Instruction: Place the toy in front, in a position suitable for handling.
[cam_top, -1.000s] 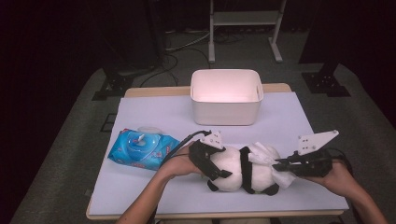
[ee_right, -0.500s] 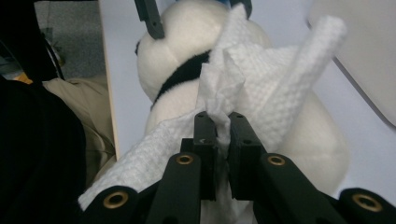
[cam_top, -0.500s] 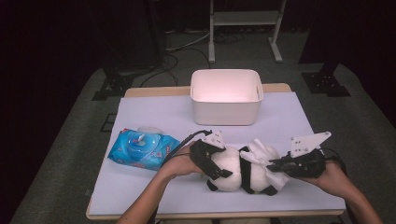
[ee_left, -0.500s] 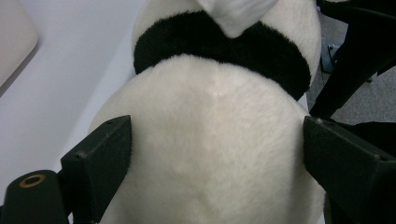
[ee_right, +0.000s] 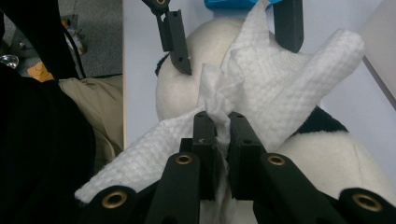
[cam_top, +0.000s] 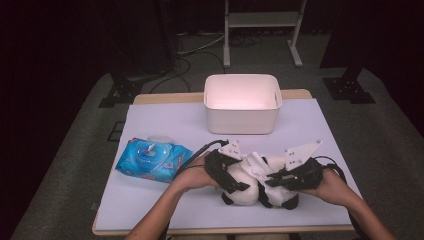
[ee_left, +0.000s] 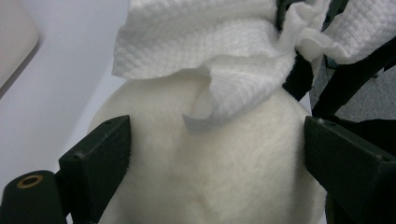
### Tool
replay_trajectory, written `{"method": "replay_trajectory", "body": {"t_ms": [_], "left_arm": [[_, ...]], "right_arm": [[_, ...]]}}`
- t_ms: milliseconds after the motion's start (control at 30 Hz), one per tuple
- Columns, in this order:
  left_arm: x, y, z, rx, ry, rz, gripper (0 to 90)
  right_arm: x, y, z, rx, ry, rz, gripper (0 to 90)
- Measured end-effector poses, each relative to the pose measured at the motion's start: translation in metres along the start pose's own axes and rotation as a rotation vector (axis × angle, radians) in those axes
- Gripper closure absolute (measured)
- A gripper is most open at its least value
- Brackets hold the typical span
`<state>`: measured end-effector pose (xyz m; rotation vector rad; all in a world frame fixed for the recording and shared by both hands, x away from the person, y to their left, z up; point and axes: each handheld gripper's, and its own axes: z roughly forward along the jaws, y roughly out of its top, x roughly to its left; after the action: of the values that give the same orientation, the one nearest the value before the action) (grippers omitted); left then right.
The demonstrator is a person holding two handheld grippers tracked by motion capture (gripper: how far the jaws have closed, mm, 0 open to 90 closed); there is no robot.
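Your right gripper [ee_right: 216, 122] pinches the white wipe [ee_right: 280, 79] over the plush panda [cam_top: 255, 187], lying lengthwise across the table's near edge (head leftward), clamped by your left gripper [ee_left: 215, 154].

Left tongs [cam_top: 235, 186]: black body, two black jaws with flat, blocky pads [ee_left: 100, 158]. Brass-coloured eyelet at the base of one jaw arm. Grey three-cornered plate on top, small dark marks on it. Black cable trails from the rear.

Right tongs [cam_top: 274, 179]: same black build, same grey plate above. Four brass-coloured rivets across the jaw linkages, close behind the pads [ee_right: 205, 140]. Black cable loops behind the body.

Forearms bare, no sleeves in view. Beside the right tongs, khaki fabric, likely trousers.
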<state>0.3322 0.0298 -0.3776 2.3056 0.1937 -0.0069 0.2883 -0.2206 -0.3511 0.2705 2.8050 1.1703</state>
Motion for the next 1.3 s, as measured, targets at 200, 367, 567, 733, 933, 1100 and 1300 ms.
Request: {"method": "replay_trajectory", "body": {"t_ms": [200, 367, 567, 733, 933, 1100, 1300], "left_arm": [[-0.002, -0.002, -0.001, -0.012, 0.000, 0.003, 9.8], [-0.003, -0.002, -0.001, -0.008, 0.003, 0.006, 9.9], [-0.004, 0.000, -0.001, 0.013, 0.005, 0.021, 9.9], [-0.006, 0.003, 0.000, 0.032, 0.006, 0.035, 10.0], [-0.009, 0.004, 0.000, 0.051, 0.010, 0.060, 10.1], [-0.012, 0.005, 0.001, 0.061, 0.019, 0.074, 10.1], [-0.014, 0.001, -0.001, 0.049, 0.015, 0.078, 10.1]], "right_arm": [[0.003, -0.008, -0.011, 0.001, -0.013, 0.010, 82.3], [0.004, -0.018, -0.026, 0.001, -0.034, 0.028, 82.5], [0.002, -0.029, -0.043, 0.006, -0.073, 0.054, 82.6], [-0.006, -0.033, -0.052, 0.010, -0.104, 0.081, 82.6], [-0.020, -0.021, -0.046, 0.009, -0.095, 0.079, 82.5], [-0.029, -0.006, -0.034, 0.029, -0.076, 0.062, 82.4], [-0.037, 0.004, -0.021, 0.046, -0.053, 0.058, 82.3]]}}
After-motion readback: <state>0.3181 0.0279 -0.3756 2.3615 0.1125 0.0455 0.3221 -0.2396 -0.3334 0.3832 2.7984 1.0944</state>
